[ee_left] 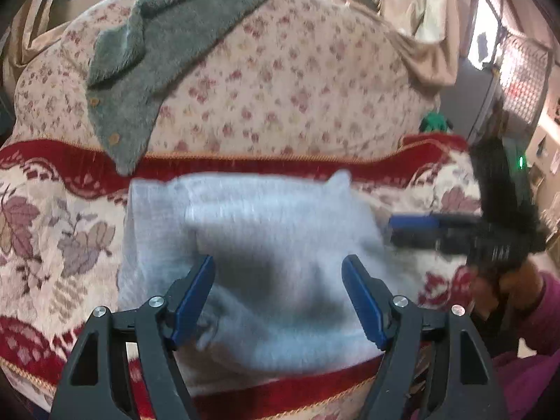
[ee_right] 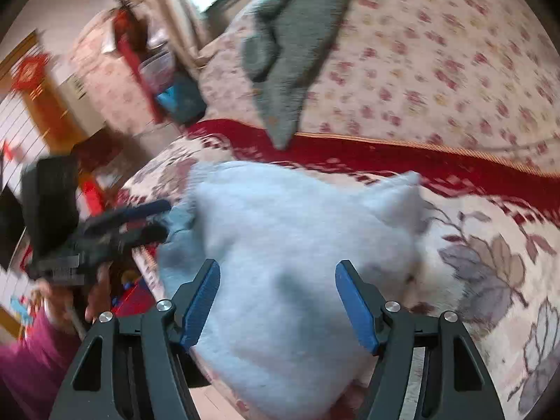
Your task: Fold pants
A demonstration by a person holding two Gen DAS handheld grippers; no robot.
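Here we see both claws, left (ee_left: 278,301) and right (ee_right: 277,302), open above the folded pants (ee_left: 252,245); careless pressing could shift its layers apart.

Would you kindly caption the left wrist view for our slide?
Left gripper, jaws open, over folded light grey pants on a floral bedspread; right gripper beside them.
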